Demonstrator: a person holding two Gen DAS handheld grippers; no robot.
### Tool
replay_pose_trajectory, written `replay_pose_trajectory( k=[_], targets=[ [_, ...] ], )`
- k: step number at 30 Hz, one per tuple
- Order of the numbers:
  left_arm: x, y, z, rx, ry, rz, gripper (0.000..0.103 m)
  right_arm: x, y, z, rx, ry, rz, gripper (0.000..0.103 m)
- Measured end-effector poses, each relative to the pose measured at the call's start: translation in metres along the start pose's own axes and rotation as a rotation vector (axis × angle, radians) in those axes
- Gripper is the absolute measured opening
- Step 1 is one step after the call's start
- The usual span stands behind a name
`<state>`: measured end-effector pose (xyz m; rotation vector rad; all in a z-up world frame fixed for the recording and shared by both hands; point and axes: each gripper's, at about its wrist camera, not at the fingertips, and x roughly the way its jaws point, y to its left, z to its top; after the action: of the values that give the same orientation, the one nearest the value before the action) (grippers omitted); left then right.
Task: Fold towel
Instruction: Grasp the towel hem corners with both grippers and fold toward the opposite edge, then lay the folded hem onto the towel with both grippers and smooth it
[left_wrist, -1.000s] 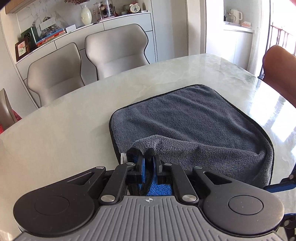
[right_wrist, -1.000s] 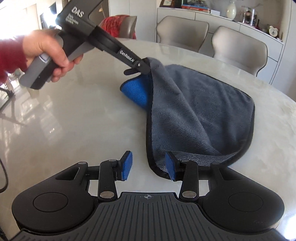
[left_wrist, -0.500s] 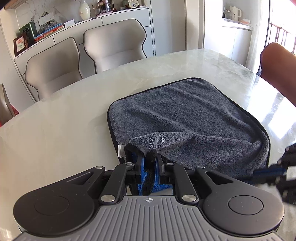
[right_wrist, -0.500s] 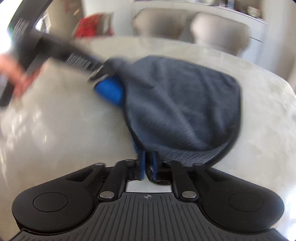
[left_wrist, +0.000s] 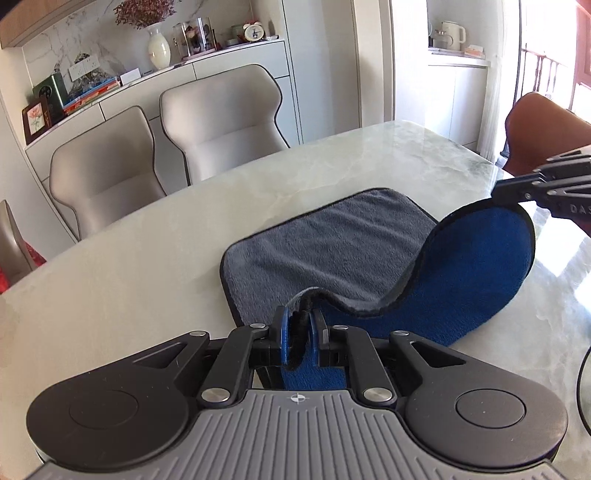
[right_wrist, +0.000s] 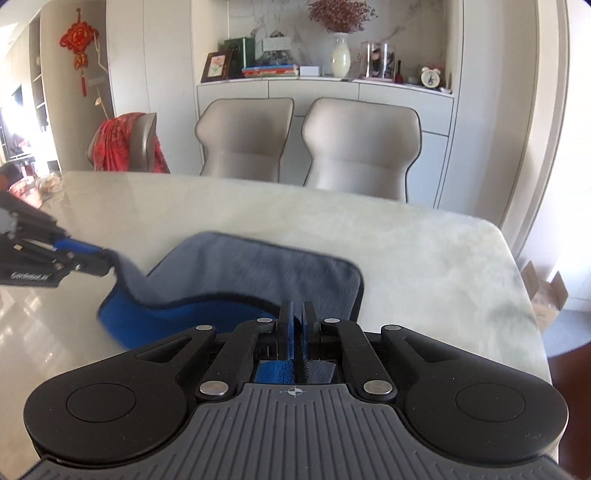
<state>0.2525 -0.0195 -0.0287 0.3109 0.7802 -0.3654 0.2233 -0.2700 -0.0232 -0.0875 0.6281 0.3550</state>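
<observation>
Showing two corners of one cloth being lifted together: a soft plush microfibre towel, grey on one face and blue on the other with a black bound edge, is lying partly on the pale marble-patterned worktop, its near edge raised and its blue underside turned up. The left hand-held gripper is clamped on the towel's near-left corner, the black hem running between its blue pads. The right hand-held gripper is likewise closed on the near-right corner, a strip of blue and black-edged cloth pinched between its jaws; seen from the left wrist, it is holding that corner well above the worktop at the right of the frame. Between the two grips the lifted edge is sagging in a shallow curve, while the far half of the towel is resting flat, grey face up.

Judging by that drape, the towel is light, limp and compliant, neither fragile nor slippery; the pile should give the pads good purchase. The bound hem at the corners is probably the best place to take hold, being firmer than the open pile. Two beige upholstered chairs are standing beyond the far side of the worktop.
</observation>
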Motion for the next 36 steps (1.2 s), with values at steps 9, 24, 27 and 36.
replay_pose_trajectory(
  k=[9, 24, 27, 36],
  targets=[
    [0.06, 0.032, 0.027, -0.048, 0.044, 0.036, 0.012, 0.063, -0.031, 0.037, -0.011, 0.044, 0.018, 0.007],
    [0.103, 0.041, -0.009, -0.061, 0.157, 0.007, 0.012, 0.071, -0.046, -0.043, 0.14, 0.233, 0.044, 0.059],
    [0.105, 0.041, -0.013, -0.067, 0.167, 0.003, 0.012, 0.068, -0.053, -0.045, 0.225, 0.204, 0.111, 0.049],
    [0.105, 0.044, -0.015, -0.04, 0.124, -0.012, 0.029, 0.062, -0.048, -0.041, 0.204, 0.182, 0.09, 0.016]
  ],
)
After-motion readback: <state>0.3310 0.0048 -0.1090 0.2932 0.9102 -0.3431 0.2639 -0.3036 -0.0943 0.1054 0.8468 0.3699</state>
